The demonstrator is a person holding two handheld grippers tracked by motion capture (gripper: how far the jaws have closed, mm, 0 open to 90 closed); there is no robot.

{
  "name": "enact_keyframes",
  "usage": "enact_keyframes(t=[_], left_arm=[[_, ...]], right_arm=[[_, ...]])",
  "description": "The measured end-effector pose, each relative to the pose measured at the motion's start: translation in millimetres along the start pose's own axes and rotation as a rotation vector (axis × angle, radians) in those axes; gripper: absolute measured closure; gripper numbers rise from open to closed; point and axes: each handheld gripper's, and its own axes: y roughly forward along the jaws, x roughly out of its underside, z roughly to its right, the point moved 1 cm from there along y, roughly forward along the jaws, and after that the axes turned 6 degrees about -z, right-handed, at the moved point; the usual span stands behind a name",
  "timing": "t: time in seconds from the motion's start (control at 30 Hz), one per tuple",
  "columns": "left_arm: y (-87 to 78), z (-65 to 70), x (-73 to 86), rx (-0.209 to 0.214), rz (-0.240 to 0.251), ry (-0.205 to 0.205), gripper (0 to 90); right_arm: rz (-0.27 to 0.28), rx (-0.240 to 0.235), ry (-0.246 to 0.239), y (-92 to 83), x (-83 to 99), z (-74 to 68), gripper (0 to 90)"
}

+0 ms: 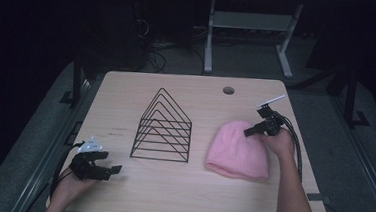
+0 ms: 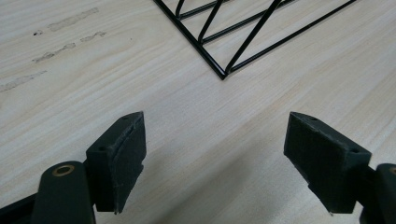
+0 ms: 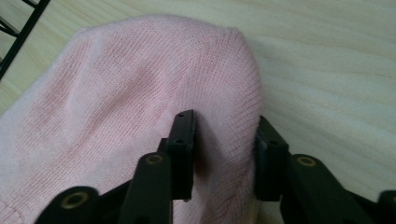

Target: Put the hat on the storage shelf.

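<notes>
A pink knit beanie [image 1: 238,149] lies flat on the right half of the wooden table [image 1: 179,195]. My right gripper [image 1: 250,132] comes at its upper right edge and is shut on a fold of the knit. In the right gripper view the two black jaws of the right gripper [image 3: 225,121] pinch the beanie [image 3: 116,93] near its rounded crown. My left gripper [image 1: 111,162] rests low at the table's front left, open, with nothing in it. The left gripper view has the left gripper [image 2: 217,122] with its jaws spread wide over bare wood.
A black wire rack [image 1: 164,129] of nested triangles stands mid-table, left of the beanie; its near corner [image 2: 223,74] lies just ahead of my left gripper. A cable hole [image 1: 228,90] sits near the far edge. Desk legs and cables stand beyond the table.
</notes>
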Motion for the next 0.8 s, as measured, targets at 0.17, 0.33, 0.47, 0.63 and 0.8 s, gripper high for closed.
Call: enact_keyframes(t=[0.17,0.33,0.47,0.63,0.8], left_arm=[[-0.7,-0.6,0.6,0.001,-0.002,-0.004,21.2],[0.0,-1.4,1.2,0.004,-0.003,-0.004,21.3],[-0.1,-1.6,1.5,0.006,-0.004,-0.006,21.6],[-0.1,-1.4,1.7,0.010,-0.005,-0.005,22.0],[-0.8,0.2,0.5,0.034,0.001,-0.014,22.1]], right_arm=[[0.003,-0.019,0.009,0.5,0.8,0.5,72.8],[0.026,-0.045,0.004,-1.7,3.3,2.9,77.2],[0.045,-0.084,0.014,-6.0,6.4,6.4,78.7],[0.079,-0.111,0.017,-18.7,10.3,7.3,79.0],[0.107,-0.129,0.005,-29.4,12.0,4.5,79.1]])
